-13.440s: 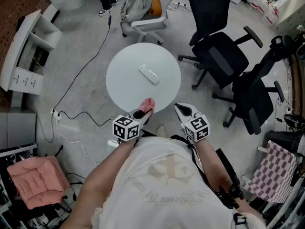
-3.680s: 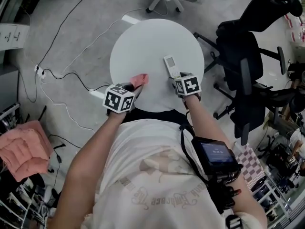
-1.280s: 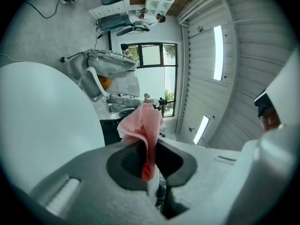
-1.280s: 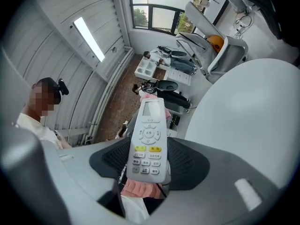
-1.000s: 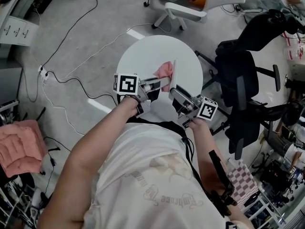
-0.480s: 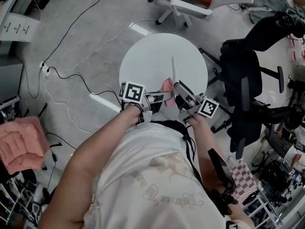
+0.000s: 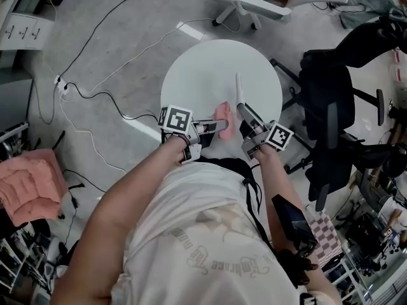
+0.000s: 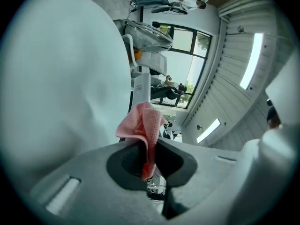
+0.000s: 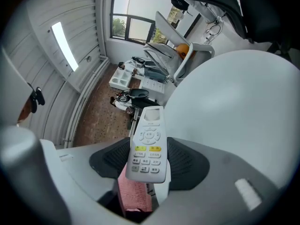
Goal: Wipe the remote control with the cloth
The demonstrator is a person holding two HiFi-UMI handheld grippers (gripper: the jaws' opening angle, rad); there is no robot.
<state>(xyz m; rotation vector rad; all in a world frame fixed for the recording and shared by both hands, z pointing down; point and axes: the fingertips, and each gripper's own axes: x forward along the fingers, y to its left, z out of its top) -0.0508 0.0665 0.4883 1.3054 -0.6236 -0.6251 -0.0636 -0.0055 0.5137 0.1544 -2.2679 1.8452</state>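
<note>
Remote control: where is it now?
The remote control is clamped in the right gripper over the near side of the round table in the head view, with the pink cloth in the left gripper just to its left.

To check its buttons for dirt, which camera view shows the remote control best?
The right gripper view: the remote control fills the centre, button side towards the camera. The head view shows only its thin edge. The left gripper view shows just a white strip behind the cloth.
</note>
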